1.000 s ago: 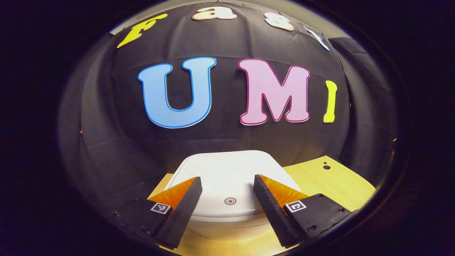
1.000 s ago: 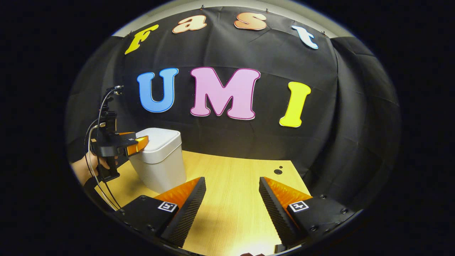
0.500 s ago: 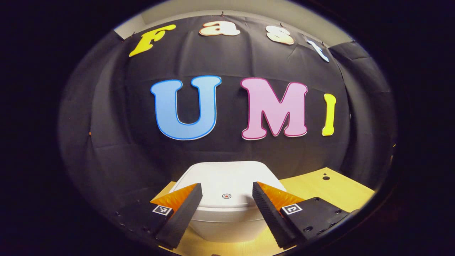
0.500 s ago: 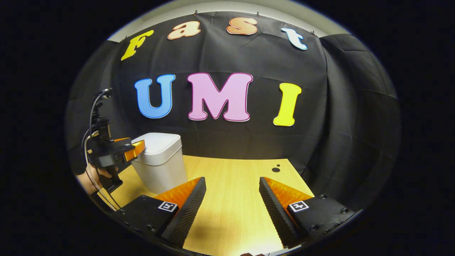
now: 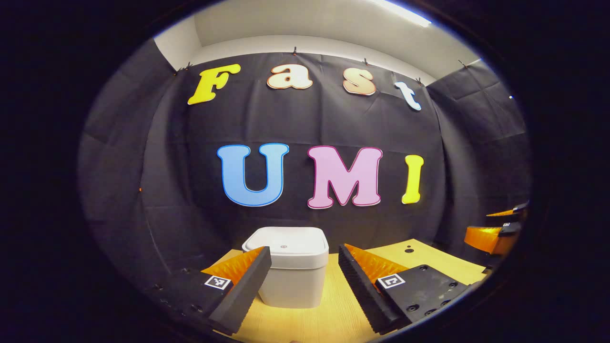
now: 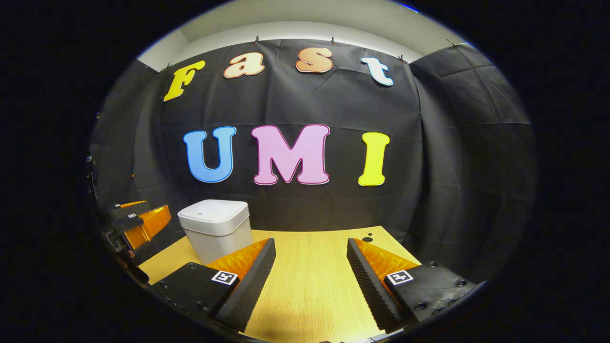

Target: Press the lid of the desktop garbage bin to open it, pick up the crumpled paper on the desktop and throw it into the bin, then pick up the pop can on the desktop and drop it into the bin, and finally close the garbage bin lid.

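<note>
Bin (image 5: 292, 267) stands straight ahead of our left gripper (image 5: 302, 267), seen in the gap between its two fingers and well beyond their tips, with nothing touching it. Its lid (image 5: 286, 240) lies flat and closed on top, a small round button near the middle of the lid's front. We hold the left gripper with its fingers spread wide and nothing between them, above the wooden desktop (image 5: 429, 262). Off to the far right of the left gripper view, the tips of our right gripper (image 5: 495, 228) come in at the edge.

In the right gripper view, our left gripper (image 6: 140, 224) sits at the far left edge, just left of the bin (image 6: 217, 228) and apart from it. From here the bin stands ahead and to the left of our right gripper (image 6: 310, 267), near the back of the desktop (image 6: 310, 286), its lid (image 6: 214, 212) shut. The right gripper's fingers are likewise spread wide, holding nothing, with bare wood between them. Two small dark holes (image 6: 368, 238) show in the desktop just beyond the right finger's tip.
</note>
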